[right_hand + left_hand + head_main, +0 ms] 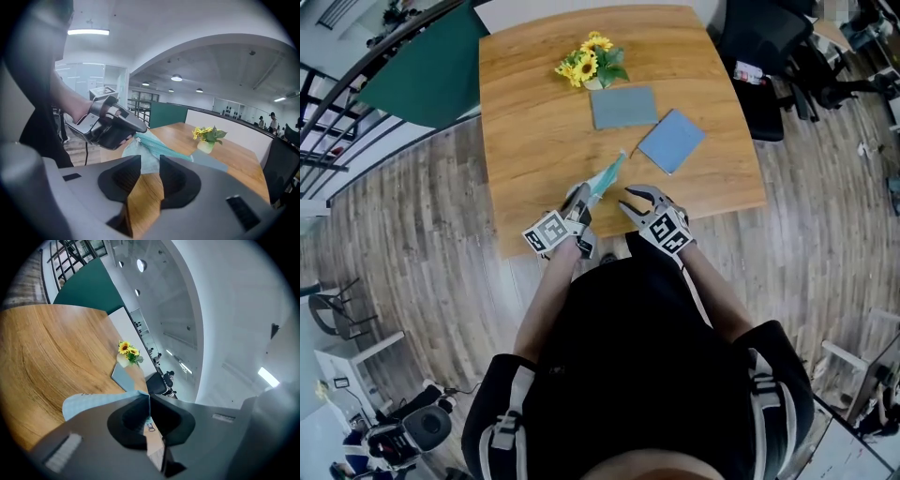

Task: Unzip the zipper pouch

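A light teal zipper pouch is lifted off the wooden table near its front edge. My left gripper is shut on the pouch's near end. In the left gripper view the pouch spreads out to the left of the closed jaws of the left gripper, and a small metal zipper pull shows between them. My right gripper hovers just right of the pouch, apart from it. In the right gripper view the right gripper has a narrow gap with only table wood behind it. The pouch and its zipper lie beyond the tips.
A small pot of sunflowers stands at the far middle of the table. Two flat grey-blue rectangles lie behind the pouch. A black office chair is at the table's far right and a green partition at the far left.
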### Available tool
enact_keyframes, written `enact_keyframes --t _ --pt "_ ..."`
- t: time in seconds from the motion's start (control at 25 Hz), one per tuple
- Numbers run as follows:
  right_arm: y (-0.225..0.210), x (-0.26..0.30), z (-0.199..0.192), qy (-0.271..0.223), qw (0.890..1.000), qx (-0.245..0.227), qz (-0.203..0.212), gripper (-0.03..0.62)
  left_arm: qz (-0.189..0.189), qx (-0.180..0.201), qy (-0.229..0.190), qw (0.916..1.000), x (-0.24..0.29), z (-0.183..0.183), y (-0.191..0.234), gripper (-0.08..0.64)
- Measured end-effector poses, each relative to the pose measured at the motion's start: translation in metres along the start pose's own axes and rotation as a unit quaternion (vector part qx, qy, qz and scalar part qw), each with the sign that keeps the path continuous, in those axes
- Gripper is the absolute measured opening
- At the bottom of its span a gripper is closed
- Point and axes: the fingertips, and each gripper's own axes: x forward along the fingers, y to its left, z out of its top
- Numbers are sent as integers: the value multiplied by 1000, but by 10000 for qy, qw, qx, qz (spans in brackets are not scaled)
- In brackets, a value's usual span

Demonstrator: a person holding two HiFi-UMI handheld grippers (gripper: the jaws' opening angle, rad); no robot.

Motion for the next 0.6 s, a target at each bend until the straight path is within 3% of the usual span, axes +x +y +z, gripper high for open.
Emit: enact_keyframes --t 0.2,0.6 --pt "8 -1 12 -162 9998 108 -107 106 -197 -128 -168 9996 -23 5 -19 9" --pt "67 7 71 -777 9955 -252 484 66 -506 -59 -505 9974 -63 27 -46 9"
